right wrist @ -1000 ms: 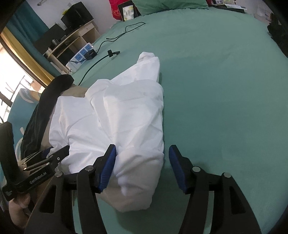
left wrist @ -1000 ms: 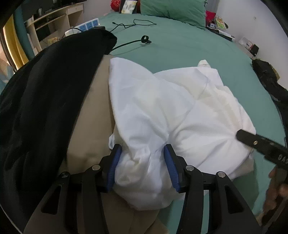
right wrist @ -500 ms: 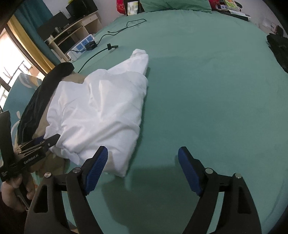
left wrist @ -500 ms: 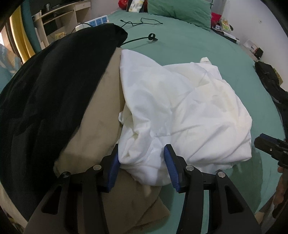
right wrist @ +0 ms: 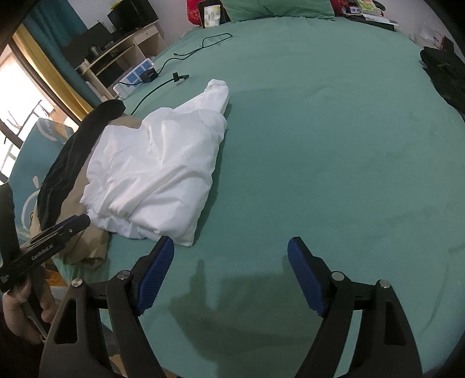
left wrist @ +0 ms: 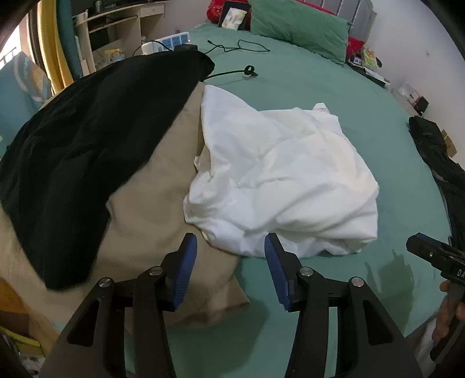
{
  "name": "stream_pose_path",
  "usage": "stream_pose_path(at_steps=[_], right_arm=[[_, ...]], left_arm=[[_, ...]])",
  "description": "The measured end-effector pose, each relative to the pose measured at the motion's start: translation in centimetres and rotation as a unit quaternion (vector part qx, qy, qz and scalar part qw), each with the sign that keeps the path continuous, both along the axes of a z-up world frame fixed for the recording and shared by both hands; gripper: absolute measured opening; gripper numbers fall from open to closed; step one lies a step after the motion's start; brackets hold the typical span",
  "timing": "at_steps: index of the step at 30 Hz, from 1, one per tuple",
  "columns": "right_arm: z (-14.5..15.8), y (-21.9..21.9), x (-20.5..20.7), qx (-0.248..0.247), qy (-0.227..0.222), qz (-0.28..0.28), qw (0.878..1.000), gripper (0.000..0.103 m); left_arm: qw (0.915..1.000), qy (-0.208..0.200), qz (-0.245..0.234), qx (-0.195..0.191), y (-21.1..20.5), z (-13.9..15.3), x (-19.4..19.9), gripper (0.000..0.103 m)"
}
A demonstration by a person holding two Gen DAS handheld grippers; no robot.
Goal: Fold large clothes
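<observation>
A folded white garment (left wrist: 279, 180) lies on the green bed (left wrist: 334, 87), partly on a beige garment (left wrist: 154, 209); it also shows in the right wrist view (right wrist: 154, 177). My left gripper (left wrist: 229, 261) is open and empty, just short of the white garment's near edge. My right gripper (right wrist: 231, 270) is wide open and empty over bare green sheet (right wrist: 334, 145), to the right of the white garment's near corner. The left tool (right wrist: 43, 247) shows in the right wrist view and the right tool (left wrist: 433, 258) in the left wrist view.
A black garment (left wrist: 87, 139) lies over the beige one at the left. Cables (left wrist: 238, 49) and a power strip (left wrist: 171, 43) lie at the bed's far left. A green pillow (left wrist: 299, 26) is at the head. Dark clothing (left wrist: 436, 157) lies at the right edge.
Both grippers let go of the white garment and drew back toward the near bed edge. The right jaws opened wider. The white garment now lies flat and folded.
</observation>
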State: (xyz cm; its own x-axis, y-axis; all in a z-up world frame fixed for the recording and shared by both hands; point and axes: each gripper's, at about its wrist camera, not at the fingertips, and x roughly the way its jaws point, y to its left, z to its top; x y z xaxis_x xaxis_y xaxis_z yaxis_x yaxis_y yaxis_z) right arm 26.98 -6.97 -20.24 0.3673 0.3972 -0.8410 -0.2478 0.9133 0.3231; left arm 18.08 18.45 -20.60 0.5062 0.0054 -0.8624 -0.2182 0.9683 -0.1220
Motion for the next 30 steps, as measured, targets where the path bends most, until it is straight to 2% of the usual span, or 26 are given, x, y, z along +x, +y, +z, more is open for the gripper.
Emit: stream_pose_path(at_steps=[10,12,15,26,30], right_arm=[[1.0,-2.5,-2.6,0.003,-0.006,-0.006,1.000,0.080],[1.3,-3.2,-3.0,0.004,-0.010,-0.009,1.000,0.080],[1.9,-4.4,-3.8,0.004,-0.016,-0.016,1.000,0.080],[3.6,-8.9,-6.7,-0.006,-0.040,-0.037,0.999,0.080],[4.5,-10.4,-7.2,-0.006,-0.049,-0.049,0.998,0.080]], left_arm=[[0.9995,-0.025,-0.012,-0.017,-2.8,1.7,-2.8,0.052],[0.9997,-0.024,-0.001,-0.007,-3.2,1.9,-3.4,0.052],[0.9988,-0.037,0.008,-0.031,-3.5,2.5,-4.5,0.052],[0.9967,-0.078,0.019,0.007,-6.9,6.2,-6.2,0.052],[0.9953,-0.095,0.015,0.003,-8.3,7.8,-6.6,0.052]])
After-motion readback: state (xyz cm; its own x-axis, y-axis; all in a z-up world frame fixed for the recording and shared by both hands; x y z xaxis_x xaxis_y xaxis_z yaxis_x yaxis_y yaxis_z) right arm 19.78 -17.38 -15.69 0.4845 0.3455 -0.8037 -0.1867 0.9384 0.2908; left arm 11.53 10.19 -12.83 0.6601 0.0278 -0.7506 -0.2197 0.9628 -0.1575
